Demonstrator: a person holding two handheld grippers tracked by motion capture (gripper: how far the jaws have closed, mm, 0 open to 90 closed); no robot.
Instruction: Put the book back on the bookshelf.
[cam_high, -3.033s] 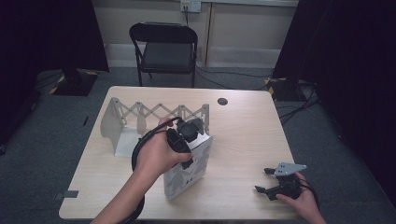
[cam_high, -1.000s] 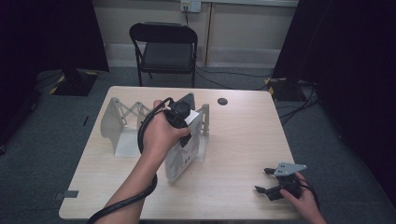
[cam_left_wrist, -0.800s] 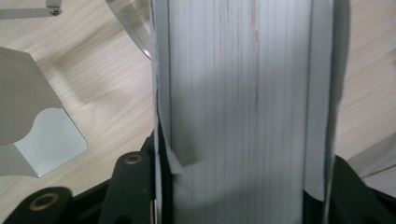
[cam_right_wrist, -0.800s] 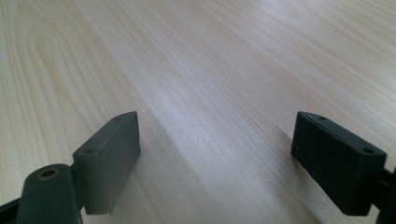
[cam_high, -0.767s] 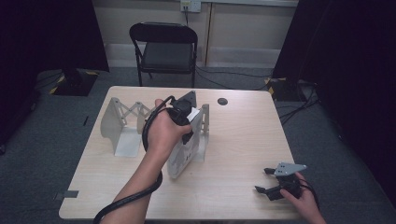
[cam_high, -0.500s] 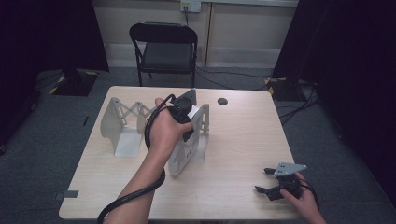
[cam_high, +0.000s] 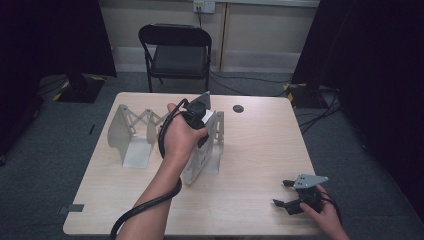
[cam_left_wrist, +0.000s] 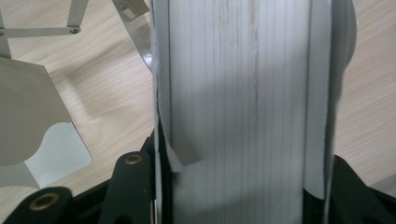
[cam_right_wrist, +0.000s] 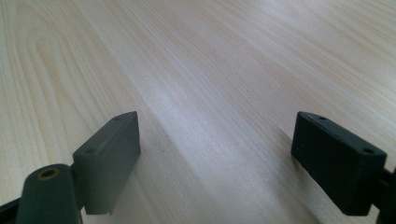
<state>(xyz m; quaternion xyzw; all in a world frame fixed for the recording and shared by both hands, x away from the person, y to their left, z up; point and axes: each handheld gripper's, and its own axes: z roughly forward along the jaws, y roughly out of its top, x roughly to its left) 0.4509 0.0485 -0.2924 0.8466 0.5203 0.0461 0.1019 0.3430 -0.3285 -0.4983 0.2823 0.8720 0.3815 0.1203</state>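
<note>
While our left gripper (cam_high: 196, 116) clamps its jaws on the white book (cam_left_wrist: 243, 93), tilted at the expanding rack's (cam_high: 131, 131) three-o'clock end on the counter (cam_high: 260, 150), we should next stand it upright; right gripper (cam_high: 292, 197) jaws gape wide.

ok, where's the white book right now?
In the high view the white book sits mid-table, clamped in the left gripper, leaning against the right end plate of the expanding metal bookend rack.

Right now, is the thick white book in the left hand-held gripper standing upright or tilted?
Tilted. The thick white book leans between the grey metal expandable book rack's end plates, bottom edge on the wooden table, clamped by the left hand-held gripper.
</note>
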